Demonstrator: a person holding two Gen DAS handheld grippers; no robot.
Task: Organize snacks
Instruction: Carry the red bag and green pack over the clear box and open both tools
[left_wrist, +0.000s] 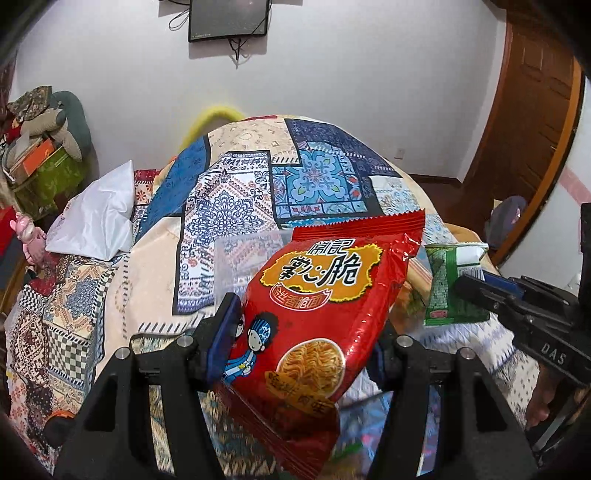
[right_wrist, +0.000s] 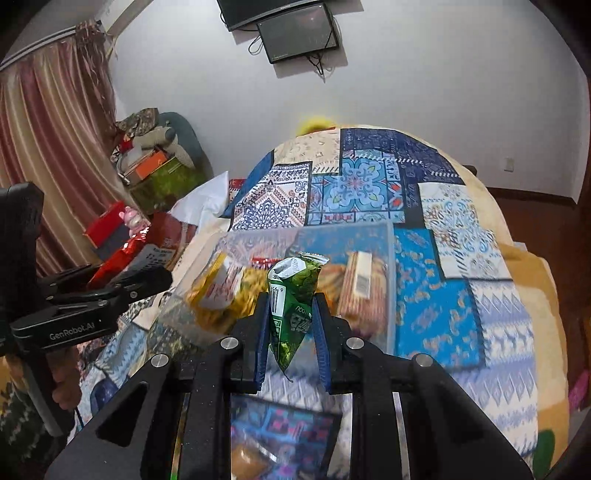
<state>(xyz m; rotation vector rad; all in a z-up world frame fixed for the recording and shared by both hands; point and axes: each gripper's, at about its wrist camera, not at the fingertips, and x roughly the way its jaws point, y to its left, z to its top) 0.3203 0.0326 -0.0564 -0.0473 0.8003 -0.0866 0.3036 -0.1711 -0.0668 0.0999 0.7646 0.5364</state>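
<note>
Left gripper (left_wrist: 303, 332), jaws part-way open, clamps a red noodle packet (left_wrist: 317, 306) by its lower half, so that the packet stands tilted above the patchwork bedspread (left_wrist: 236, 192) and hides part of a clear bin (left_wrist: 243, 258) behind it. Right gripper (right_wrist: 290, 328), jaws drawn narrow, pinches a small green packet (right_wrist: 291, 306) that rises upright between the blue pads (right_wrist: 263, 332), in front of the same bin (right_wrist: 384, 236), which holds several yellow and striped snack packs (right_wrist: 221, 288). Each gripper shows at the edge of the other's view, carrying its packet.
</note>
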